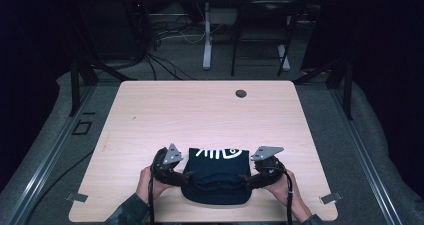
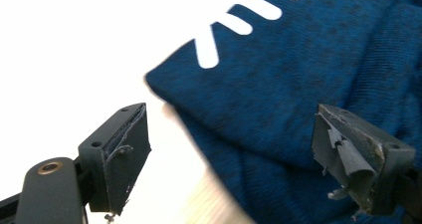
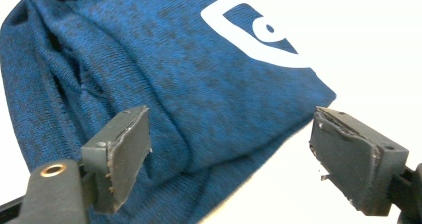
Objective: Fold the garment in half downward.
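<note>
A folded dark blue knit garment (image 1: pixel 216 177) with a white fish-skeleton print lies near the table's front edge. My left gripper (image 1: pixel 184 176) sits at its left side and my right gripper (image 1: pixel 247 177) at its right side, each held by a hand. In the left gripper view my left gripper (image 2: pixel 231 152) stands open, jaws wide apart over the garment's (image 2: pixel 308 84) edge, pads off the cloth. In the right gripper view my right gripper (image 3: pixel 229 154) is open too, above the garment's (image 3: pixel 164 74) folded corner, nothing pinched.
The light wooden table (image 1: pixel 200 110) stretches away behind the garment, with a small dark round hole (image 1: pixel 241 93) near its far edge. Black frame posts and cables stand beyond the table, and another desk's legs at the back.
</note>
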